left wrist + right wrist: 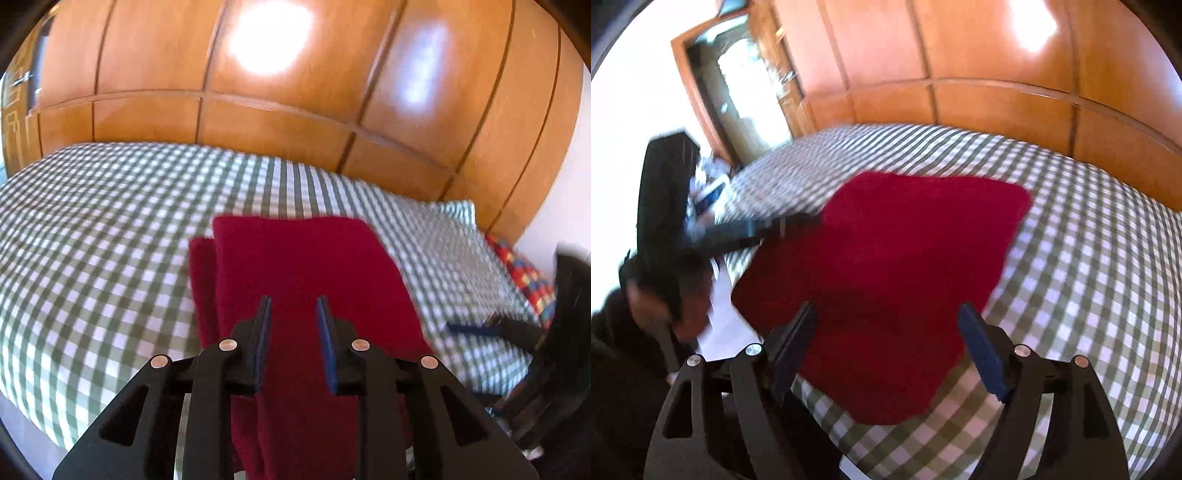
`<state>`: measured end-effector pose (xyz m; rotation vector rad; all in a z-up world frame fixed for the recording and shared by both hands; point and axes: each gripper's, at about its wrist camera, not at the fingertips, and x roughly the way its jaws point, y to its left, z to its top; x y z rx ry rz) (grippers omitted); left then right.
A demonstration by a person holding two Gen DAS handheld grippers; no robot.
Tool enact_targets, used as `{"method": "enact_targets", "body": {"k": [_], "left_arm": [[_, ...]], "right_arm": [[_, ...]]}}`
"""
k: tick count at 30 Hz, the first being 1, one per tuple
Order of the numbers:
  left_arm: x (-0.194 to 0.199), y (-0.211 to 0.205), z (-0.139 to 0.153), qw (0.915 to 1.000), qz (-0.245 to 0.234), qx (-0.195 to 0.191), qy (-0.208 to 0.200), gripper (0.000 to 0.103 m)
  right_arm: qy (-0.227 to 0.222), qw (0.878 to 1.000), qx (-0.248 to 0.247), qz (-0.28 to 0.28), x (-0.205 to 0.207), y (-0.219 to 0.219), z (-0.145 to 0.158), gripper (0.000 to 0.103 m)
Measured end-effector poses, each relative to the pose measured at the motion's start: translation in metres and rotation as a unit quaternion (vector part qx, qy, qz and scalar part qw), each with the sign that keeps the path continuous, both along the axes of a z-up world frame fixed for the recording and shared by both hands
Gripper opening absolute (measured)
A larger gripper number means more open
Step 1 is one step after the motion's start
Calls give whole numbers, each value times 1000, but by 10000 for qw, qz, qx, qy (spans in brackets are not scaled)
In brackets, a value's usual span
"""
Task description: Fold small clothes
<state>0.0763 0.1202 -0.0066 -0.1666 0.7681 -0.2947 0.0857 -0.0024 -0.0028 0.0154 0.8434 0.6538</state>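
A green-checked bed (92,229) fills the room before wooden wardrobe doors (258,122). On it lies a red garment (905,258), already doubled over; it looks soft and limp, best pinched at a corner. The right gripper (888,347) hangs wide open above it, the left gripper (293,332) partly open, both empty.

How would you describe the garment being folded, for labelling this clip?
Start at the bed with the green-and-white checked cover, before the wooden wardrobe. On it lies a folded dark red cloth. It is the only plain-coloured item there.
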Motion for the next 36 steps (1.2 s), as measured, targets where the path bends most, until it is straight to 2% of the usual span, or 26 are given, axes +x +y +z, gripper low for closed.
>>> {"method": "enact_targets", "body": {"k": [2,4,8,13,18,21,22,26,28,29,30,31,32,36], "left_arm": [[3,-6,-8,9999,-6,129,47,23],[4,-7,-14,9997,23,224,86,23],[6,-4,-20,9994,79,315,130,23],[6,0,-30,9991,84,363,211,23],[5,-2,-37,9988,37,452,197,23],[2,-1,-34,9989,83,431,190,23],[1,-1,-33,9988,111,433,182,23],[-6,-2,-25,9986,159,491,96,23],[-11,-1,-20,9987,171,478,40,30],[-13,0,-18,9987,178,484,-3,38],[-15,0,-15,9984,219,526,-56,53],[-19,1,-11,9976,315,603,-155,60],[-21,2,-8,9974,334,604,-220,65],[-23,8,-4,9969,354,663,-252,69]], "right_arm": [[-3,9997,97,-228,15,-5,5,69],[-33,9992,34,-393,30,-1,4,66],[128,9979,-268,-578,67,15,-17,60],[428,9955,-395,-753,92,21,-56,61],[401,9954,-299,-822,94,19,-61,62],[307,9948,-371,-893,87,19,-57,73],[278,9939,-406,-983,85,18,-55,83],[413,9919,-146,-1195,77,-1,-50,88],[545,9908,76,-1239,71,-12,-49,89],[634,9900,200,-1247,69,-17,-49,89],[703,9892,298,-1255,67,-21,-49,89],[808,9877,456,-1258,65,-27,-49,89],[925,9857,632,-1259,63,-33,-51,89],[1339,9770,1191,-1160,61,-48,-56,90]]}}
